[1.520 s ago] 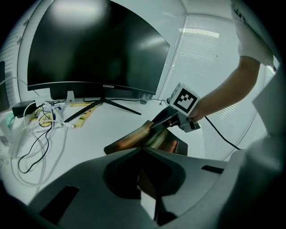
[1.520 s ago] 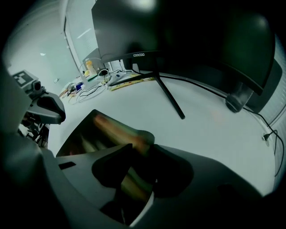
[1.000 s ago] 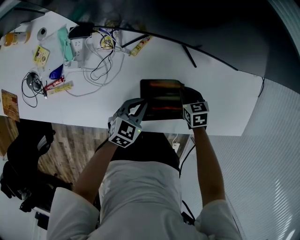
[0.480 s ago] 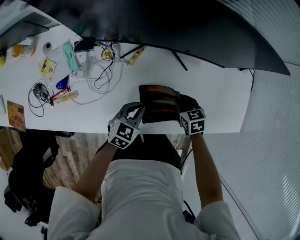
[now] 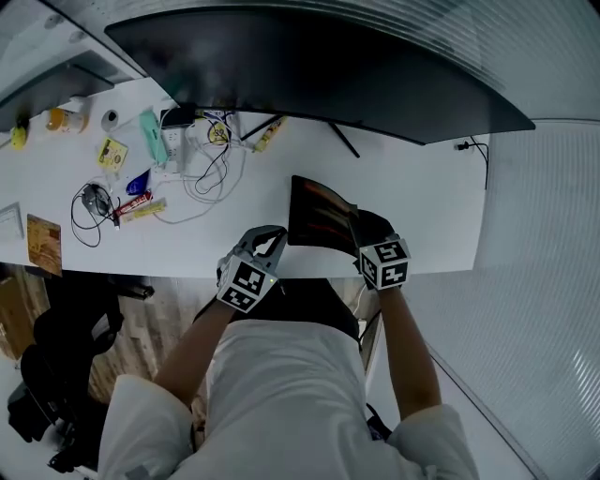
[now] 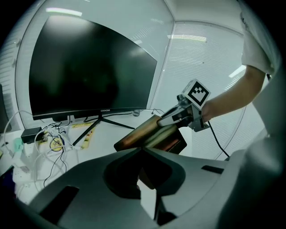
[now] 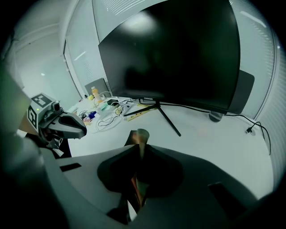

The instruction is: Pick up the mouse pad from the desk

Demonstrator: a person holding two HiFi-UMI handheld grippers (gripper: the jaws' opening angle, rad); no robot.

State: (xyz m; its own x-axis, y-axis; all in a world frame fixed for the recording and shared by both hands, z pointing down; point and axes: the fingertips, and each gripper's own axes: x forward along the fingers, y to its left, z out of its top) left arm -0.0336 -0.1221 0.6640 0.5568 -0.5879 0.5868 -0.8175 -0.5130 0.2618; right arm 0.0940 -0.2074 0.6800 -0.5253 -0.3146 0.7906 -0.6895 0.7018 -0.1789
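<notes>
An office, at a workstation; a long white desk [image 5: 412, 202] runs left to right, and a wide curved monitor [image 5: 319, 66] stands along its far side on a splayed-leg stand [image 5: 342, 139], its screen dark; loose cables [image 5: 211, 169] coil at the far left beside a plug block [image 5: 173, 131], among snack bars [image 5: 141, 208], small packets [image 5: 111, 152] and a bottle [image 5: 64, 120]; a black wheeled chair [image 5: 56, 375] sits off the near left corner on a wood-look floor [image 5: 141, 328]; slatted blinds [image 6: 196, 58] cover the right-hand wall behind the screen, under ceiling strip lights [image 6: 62, 12].
</notes>
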